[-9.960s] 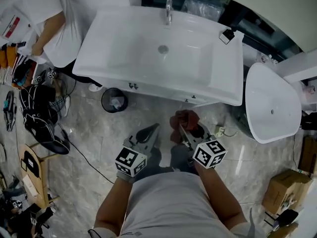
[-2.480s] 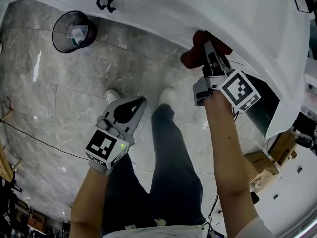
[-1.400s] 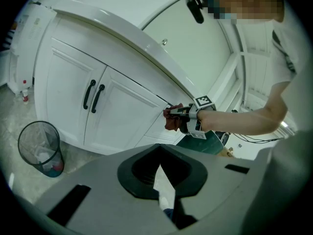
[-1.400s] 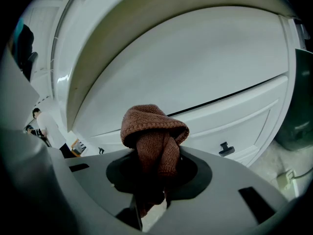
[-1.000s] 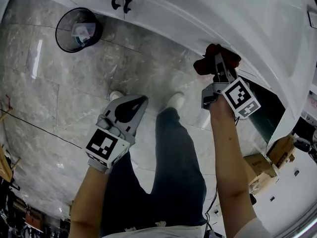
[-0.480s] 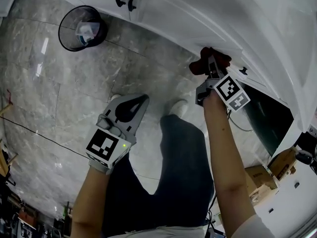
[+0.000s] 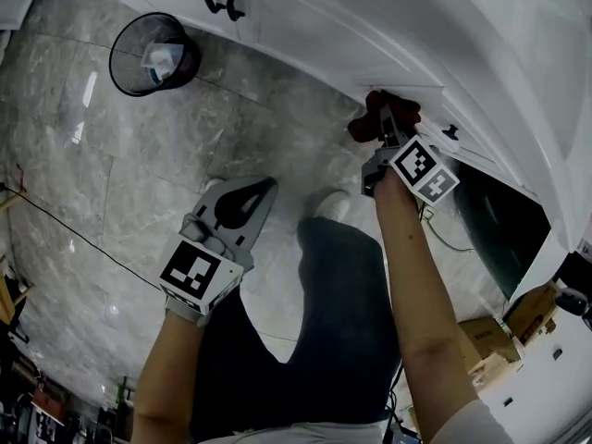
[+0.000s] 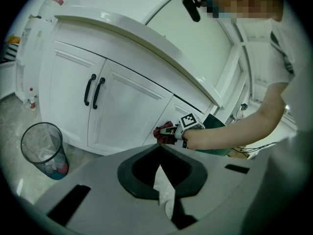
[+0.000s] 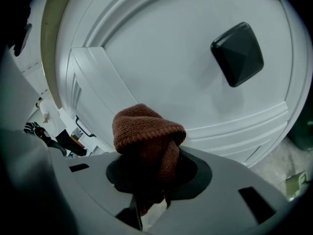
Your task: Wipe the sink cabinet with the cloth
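- Cloth (image 9: 146,133), brown and knitted, is bunched up and clamped between the jaws of the right gripper (image 9: 146,190). Its folded end is up against a white panel of the sink cabinet (image 9: 161,58).
- A black square knob (image 9: 238,54) sits on that cabinet panel, up and to the right of the cloth and apart from it.
- The left gripper (image 7: 264,191) hangs well back from the cabinet, over the marble floor (image 7: 111,165). Its jaws are closed together with nothing between them.
- Two black handles (image 8: 94,89) stand side by side on the cabinet's double doors.
- A dark round bin (image 8: 44,148) with some litter inside stands on the floor just in front of those doors.
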`<state>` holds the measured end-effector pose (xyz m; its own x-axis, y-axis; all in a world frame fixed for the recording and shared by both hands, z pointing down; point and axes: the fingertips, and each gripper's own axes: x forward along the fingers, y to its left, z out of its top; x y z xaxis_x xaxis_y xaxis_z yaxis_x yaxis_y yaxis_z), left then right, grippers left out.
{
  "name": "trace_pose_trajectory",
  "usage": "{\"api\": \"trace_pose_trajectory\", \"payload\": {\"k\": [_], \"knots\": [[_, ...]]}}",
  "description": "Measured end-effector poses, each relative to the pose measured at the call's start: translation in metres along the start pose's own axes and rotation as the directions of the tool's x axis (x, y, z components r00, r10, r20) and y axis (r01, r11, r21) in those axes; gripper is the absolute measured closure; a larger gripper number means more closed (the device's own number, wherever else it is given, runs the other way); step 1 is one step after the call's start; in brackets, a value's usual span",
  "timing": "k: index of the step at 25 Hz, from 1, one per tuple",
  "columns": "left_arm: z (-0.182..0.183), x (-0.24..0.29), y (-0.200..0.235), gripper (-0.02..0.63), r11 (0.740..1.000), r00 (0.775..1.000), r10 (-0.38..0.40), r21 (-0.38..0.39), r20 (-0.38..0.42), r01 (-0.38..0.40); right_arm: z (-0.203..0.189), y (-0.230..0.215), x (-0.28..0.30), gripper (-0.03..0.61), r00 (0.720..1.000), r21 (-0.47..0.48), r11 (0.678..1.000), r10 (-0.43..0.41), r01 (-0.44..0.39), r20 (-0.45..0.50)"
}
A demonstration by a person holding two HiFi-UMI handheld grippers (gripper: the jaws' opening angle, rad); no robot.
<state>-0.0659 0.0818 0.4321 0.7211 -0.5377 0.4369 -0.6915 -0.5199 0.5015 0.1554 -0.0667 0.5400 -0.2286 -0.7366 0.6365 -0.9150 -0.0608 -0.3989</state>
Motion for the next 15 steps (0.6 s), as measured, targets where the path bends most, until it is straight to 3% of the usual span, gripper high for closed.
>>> {"api": "trace_pose_trajectory", "payload": {"k": [15], "knots": [[-0.002,0.042,-0.051,0.603,1.000,0.999,-0.017,0.019,-0.044,0.018,0.011,-0.091,-0.044,0.457,1.000,-0.024,1.000,-0.016,0.016,-0.020]]}}
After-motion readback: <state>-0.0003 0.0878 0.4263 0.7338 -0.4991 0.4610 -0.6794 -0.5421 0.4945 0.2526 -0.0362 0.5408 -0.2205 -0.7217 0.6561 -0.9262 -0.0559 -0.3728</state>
